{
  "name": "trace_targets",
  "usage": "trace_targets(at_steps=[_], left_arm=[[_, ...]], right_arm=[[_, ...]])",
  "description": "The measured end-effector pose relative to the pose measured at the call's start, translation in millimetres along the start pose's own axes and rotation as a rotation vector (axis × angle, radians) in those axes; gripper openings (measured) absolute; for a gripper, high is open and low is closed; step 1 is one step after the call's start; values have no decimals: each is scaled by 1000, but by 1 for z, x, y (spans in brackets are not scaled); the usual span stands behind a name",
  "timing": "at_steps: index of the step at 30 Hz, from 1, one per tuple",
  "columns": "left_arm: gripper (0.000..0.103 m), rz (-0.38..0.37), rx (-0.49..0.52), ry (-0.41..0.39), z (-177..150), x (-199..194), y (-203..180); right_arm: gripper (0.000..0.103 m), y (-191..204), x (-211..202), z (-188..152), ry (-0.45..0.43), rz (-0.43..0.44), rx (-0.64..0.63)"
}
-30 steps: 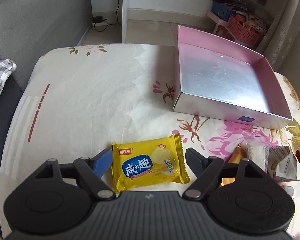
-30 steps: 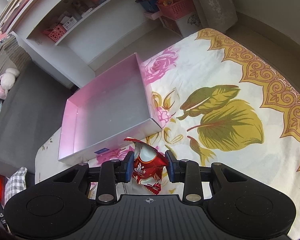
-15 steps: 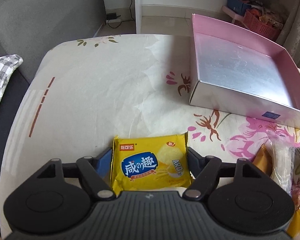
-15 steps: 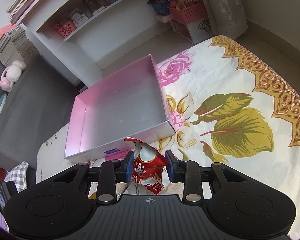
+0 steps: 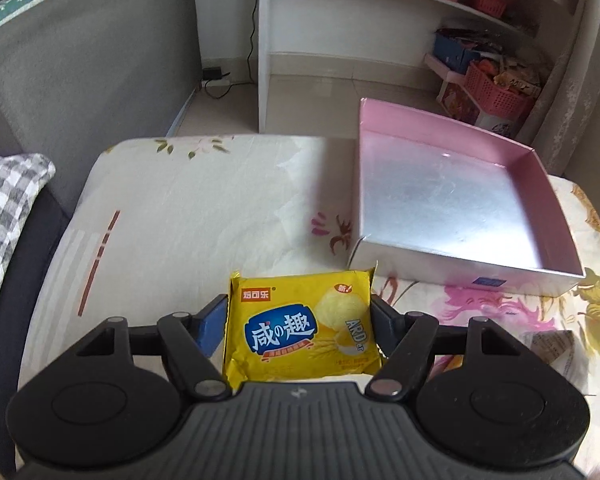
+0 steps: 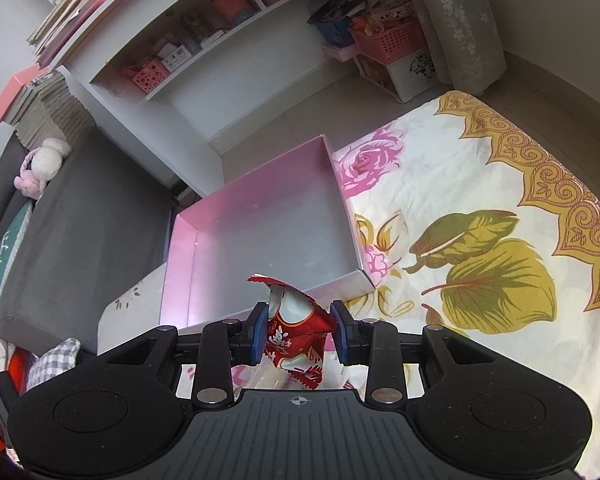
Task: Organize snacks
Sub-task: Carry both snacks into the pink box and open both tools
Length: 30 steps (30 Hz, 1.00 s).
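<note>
Left gripper (image 5: pixel 298 320): jaws clamp the yellow snack packet (image 5: pixel 300 330) above the worktop (image 5: pixel 204 216). Right gripper (image 6: pixel 300 330): jaws pinch the red snack packet (image 6: pixel 294 330) near the pink box (image 6: pixel 260 232).

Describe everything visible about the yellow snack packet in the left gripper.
The yellow snack packet is a squarish, glossy foil pouch with crimped ends, a blue label with white Chinese characters and a picture of pale crisps. It looks sealed and puffed, printed face up, lifted off the floral tablecloth, with the left gripper pressing its two sides.
</note>
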State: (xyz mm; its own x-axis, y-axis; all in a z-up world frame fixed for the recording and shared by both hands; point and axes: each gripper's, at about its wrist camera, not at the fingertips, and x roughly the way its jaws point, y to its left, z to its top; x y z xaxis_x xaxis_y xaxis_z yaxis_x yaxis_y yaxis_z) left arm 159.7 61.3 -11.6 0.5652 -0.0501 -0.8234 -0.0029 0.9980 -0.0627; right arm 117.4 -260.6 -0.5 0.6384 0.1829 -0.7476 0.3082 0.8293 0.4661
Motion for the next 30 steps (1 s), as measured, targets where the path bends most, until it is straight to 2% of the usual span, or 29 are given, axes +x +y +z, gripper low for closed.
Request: trace_targets(at_steps=[5, 16, 22, 25, 26, 27, 29, 30], left_arm=[[69, -49, 65, -43, 15, 0, -27], [69, -147, 209, -117, 41, 40, -84], [70, -155, 257, -135, 48, 56, -104], [74, -144, 253, -149, 49, 61, -107], [83, -138, 248, -156, 48, 61, -107], [91, -132, 240, -168, 48, 60, -106], [97, -127, 228, -185, 47, 57, -105], [99, -128, 225, -183, 47, 57, -104]], right_arm=[[32, 11, 13, 12, -21, 11, -22], [33, -4, 60, 29, -28, 58, 20], [33, -5, 73, 33, -41, 86, 26], [36, -4, 75, 34, -60, 99, 29], [39, -4, 76, 35, -63, 98, 29], [53, -4, 76, 36, -62, 97, 29], [68, -3, 75, 36, -70, 92, 29], [69, -3, 74, 37, -74, 92, 25]])
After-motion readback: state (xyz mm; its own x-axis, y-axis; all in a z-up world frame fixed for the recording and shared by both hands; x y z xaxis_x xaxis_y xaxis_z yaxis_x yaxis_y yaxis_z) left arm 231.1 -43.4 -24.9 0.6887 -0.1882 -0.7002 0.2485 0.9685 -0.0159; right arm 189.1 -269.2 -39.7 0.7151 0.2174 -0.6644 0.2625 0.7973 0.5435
